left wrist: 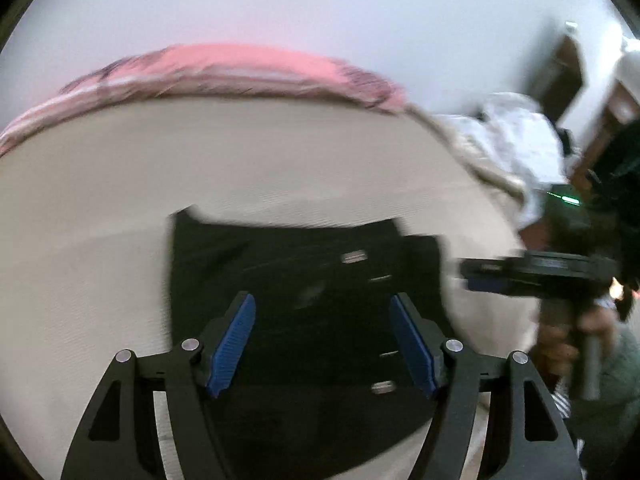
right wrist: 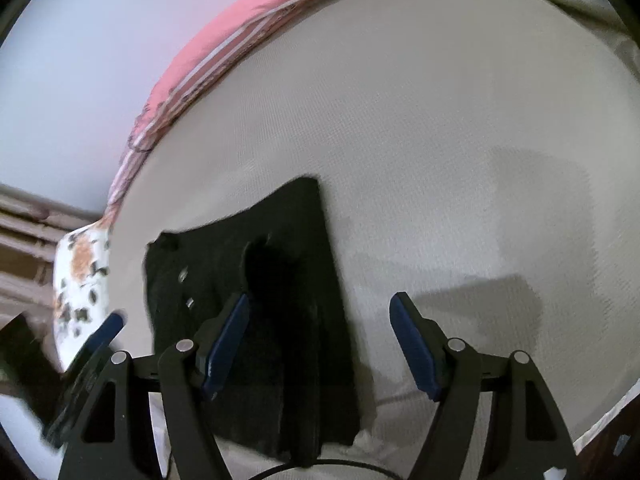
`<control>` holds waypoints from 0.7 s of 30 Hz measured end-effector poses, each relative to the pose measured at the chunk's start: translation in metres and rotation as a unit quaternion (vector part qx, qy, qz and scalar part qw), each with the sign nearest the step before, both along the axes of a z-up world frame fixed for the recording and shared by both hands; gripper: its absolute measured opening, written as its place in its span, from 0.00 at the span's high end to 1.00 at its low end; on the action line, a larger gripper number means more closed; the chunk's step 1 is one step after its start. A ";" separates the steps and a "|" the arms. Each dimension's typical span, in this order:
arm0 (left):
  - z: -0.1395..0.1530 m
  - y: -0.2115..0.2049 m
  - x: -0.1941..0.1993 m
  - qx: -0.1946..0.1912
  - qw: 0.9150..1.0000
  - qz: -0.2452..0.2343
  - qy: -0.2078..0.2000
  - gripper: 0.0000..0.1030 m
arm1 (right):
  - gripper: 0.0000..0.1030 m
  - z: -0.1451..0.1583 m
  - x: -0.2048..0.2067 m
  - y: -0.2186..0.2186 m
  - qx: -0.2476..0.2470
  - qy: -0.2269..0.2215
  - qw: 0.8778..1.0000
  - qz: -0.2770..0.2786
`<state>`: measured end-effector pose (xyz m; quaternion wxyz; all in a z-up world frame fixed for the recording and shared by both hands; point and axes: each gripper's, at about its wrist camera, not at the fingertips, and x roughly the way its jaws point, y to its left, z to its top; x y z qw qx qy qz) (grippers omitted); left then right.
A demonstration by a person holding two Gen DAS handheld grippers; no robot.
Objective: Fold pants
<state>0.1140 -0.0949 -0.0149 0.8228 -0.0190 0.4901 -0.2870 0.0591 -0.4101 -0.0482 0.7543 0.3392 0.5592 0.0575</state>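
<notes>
Black pants (right wrist: 256,320), folded into a compact slab, lie flat on a beige mattress (right wrist: 440,140), long axis running away from both cameras toward a pink patterned blanket (right wrist: 224,52) along the white wall (left wrist: 320,0). Left gripper (left wrist: 323,346) and right gripper (right wrist: 320,344) hover spread above them, pinching nothing; no writing is legible.

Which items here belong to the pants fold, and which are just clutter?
Job:
- black pants, lying flat on the bed
- left hand-held gripper, open above them
- right hand-held gripper, open at their edge

Lying about:
- pink patterned blanket
- spotted white cloth
- beige bed sheet, the work surface only
</notes>
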 end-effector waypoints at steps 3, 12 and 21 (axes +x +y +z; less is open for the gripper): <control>-0.020 0.020 0.006 0.012 0.999 0.030 0.023 0.32 | 0.57 -0.008 -0.004 0.008 0.044 0.004 0.999 0.025; -0.048 0.043 0.000 0.037 0.997 0.048 0.049 0.32 | 0.67 -0.027 0.000 0.020 0.045 0.013 0.998 0.045; -0.049 0.042 -0.002 0.043 0.996 0.052 0.050 0.31 | 0.68 -0.034 0.015 0.036 0.060 -0.019 0.996 0.067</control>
